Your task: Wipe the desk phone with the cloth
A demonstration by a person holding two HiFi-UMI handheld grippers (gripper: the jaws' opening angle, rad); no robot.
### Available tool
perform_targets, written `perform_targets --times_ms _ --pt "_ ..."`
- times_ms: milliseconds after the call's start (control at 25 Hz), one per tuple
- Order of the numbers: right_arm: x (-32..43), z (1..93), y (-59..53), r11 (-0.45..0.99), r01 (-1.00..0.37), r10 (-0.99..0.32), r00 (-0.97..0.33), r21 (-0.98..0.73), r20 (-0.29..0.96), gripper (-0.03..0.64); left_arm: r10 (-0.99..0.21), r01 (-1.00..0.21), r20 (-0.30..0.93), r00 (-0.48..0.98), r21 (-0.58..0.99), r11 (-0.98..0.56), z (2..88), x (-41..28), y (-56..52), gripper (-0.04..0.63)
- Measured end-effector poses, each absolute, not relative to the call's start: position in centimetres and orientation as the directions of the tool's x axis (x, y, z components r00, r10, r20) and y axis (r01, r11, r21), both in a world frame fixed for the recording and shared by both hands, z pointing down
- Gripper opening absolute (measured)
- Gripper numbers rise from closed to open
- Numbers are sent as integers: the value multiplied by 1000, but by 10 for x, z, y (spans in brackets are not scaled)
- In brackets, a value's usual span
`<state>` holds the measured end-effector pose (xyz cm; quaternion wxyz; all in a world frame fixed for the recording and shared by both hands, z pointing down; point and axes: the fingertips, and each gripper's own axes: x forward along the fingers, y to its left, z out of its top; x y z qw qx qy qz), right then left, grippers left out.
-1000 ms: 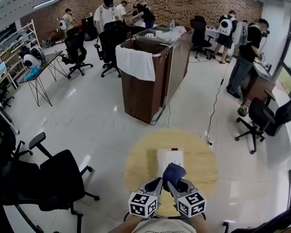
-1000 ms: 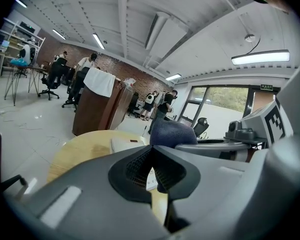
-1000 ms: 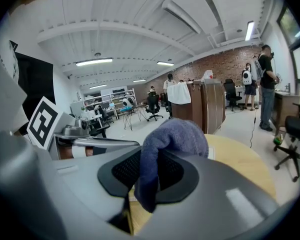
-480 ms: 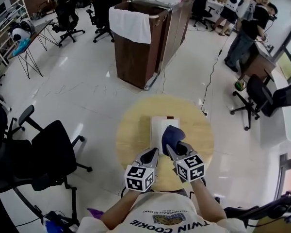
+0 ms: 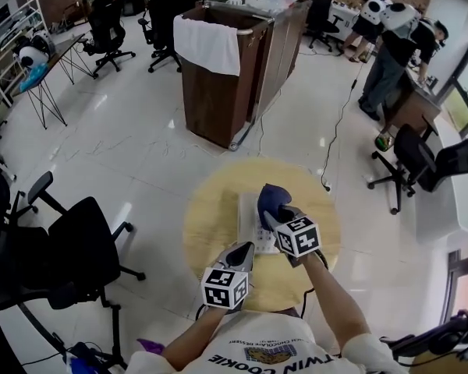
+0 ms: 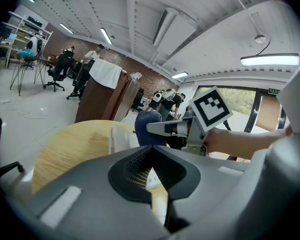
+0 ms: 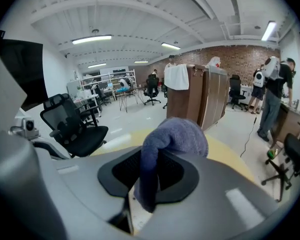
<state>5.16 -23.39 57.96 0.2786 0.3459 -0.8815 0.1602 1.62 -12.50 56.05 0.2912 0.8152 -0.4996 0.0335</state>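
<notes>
A white desk phone (image 5: pixel 249 209) lies on the small round wooden table (image 5: pixel 210 232). My right gripper (image 5: pixel 272 213) is shut on a dark blue cloth (image 5: pixel 271 198), which is bunched at the jaw tips over the phone's right part. In the right gripper view the cloth (image 7: pixel 173 137) hangs down between the jaws and hides the phone. My left gripper (image 5: pixel 241 251) hovers shut at the table's near side, nothing in it. From the left gripper view, the phone (image 6: pixel 121 139), the cloth (image 6: pixel 147 129) and the right gripper (image 6: pixel 166 128) show ahead.
A brown cabinet (image 5: pixel 226 92) draped with a white towel (image 5: pixel 207 45) stands beyond the table. A black office chair (image 5: pixel 78 255) is close on the left, another chair (image 5: pixel 412 162) on the right. A cable (image 5: pixel 339 131) runs across the floor. Several people stand at the back.
My right gripper has carried the cloth forward, further onto the phone. The left gripper has stayed near the table's front edge.
</notes>
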Motion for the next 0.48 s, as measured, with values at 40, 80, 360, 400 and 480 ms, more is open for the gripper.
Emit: perform_targets --times_ms 40,80,360,400,480 --pt "49 586 -239 715 -696 -512 -592 -74 622 71 -794 -836 351 495 441 -326 561 14 -124 -6" --pt "47 593 -243 719 -692 -501 -580 -63 642 71 -795 -838 357 491 441 -320 562 11 -123 -6" --pt "50 635 -242 700 -705 -441 -552 -114 707 71 -814 -854 355 459 430 -293 562 -5 -122 -6" --pt "50 637 -239 698 -705 -436 -555 -122 709 71 -814 -855 358 457 429 -291 564 -6 -121 -6" --pt "48 640 -233 699 -703 -429 -558 -131 710 71 -811 -855 364 458 431 -289 566 -7 -121 -6"
